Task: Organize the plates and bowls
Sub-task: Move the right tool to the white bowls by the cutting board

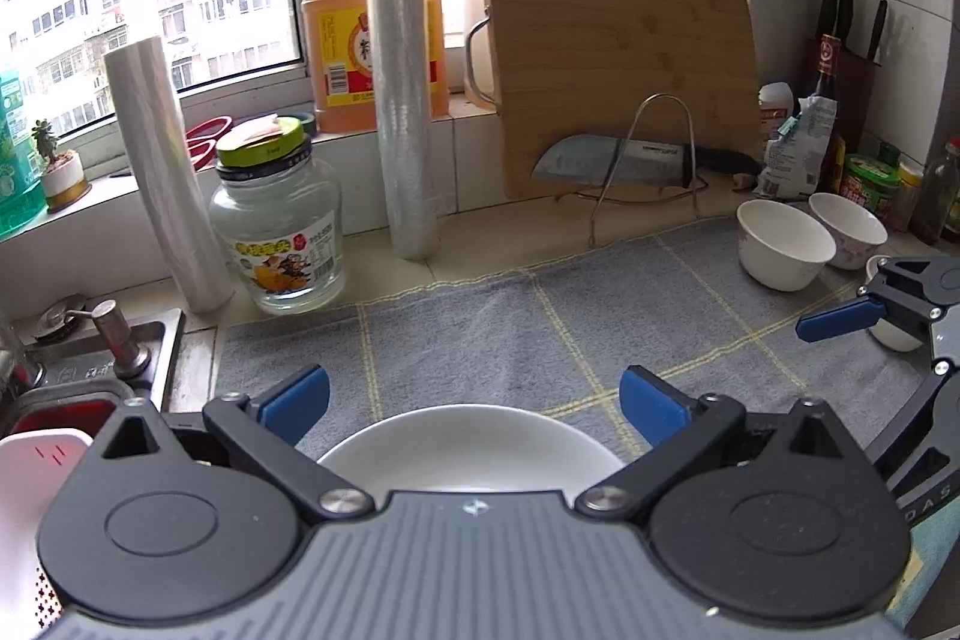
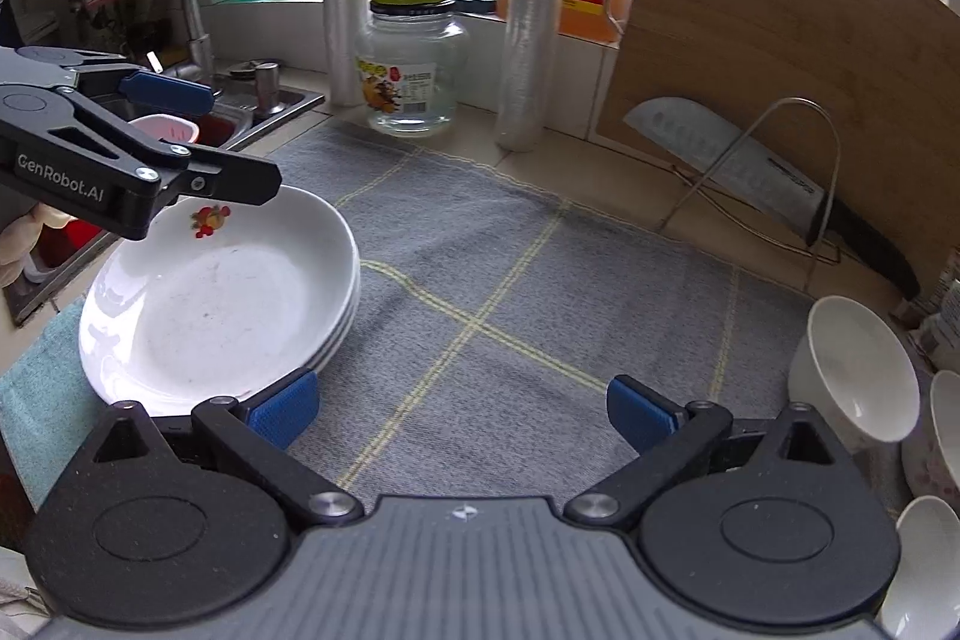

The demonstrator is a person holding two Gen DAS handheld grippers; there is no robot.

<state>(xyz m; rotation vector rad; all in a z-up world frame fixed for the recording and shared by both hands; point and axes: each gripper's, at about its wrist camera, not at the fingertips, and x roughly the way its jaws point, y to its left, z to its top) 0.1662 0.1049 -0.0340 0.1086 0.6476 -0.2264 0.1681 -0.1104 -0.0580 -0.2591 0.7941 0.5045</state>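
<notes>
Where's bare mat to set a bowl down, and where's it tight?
Free: the middle of the grey mat, bordered by the plate stack on the left, the bowls on the right and the knife rack behind. Crowded: the back ledge with the jar and wrap rolls, and the right edge by the bowls. Both grippers, left and right, are open.

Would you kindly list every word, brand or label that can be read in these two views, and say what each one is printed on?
"GenRobot.AI": on the side of the left gripper, seen from the right wrist.
Glass jar: yellow label with print, too small to read.
Orange oil jug: label characters too blurred to read.
Knife blade: small print, unreadable.
Dark sauce bottle and snack bag: labels unreadable.
</notes>
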